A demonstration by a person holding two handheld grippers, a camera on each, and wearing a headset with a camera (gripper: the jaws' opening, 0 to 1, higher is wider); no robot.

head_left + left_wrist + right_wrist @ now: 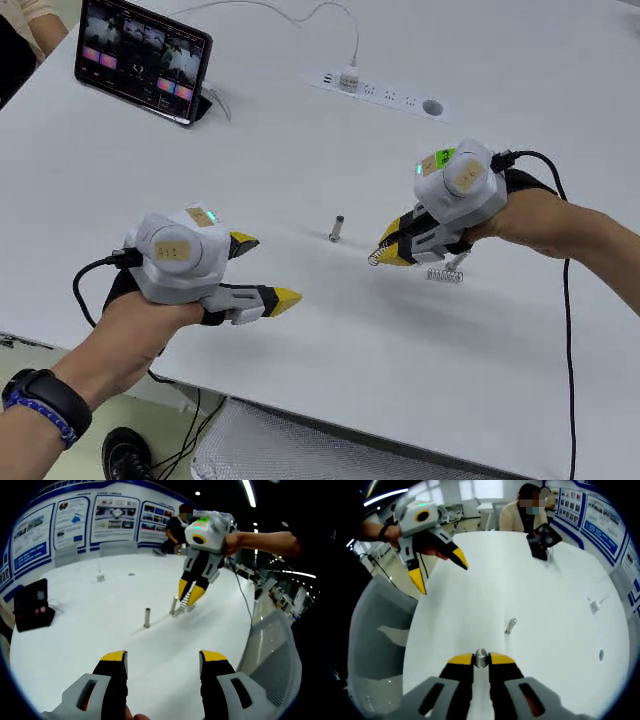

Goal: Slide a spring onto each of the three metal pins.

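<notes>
Right tongs (388,248) pinch spring (377,258), clear of pin (336,228).

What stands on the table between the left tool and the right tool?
One upright metal pin, standing alone on the table, as the head view shows.

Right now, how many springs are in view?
2. One spring is in the right gripper; a second spring lies on the table beside it. More may be hidden behind that gripper.
</notes>
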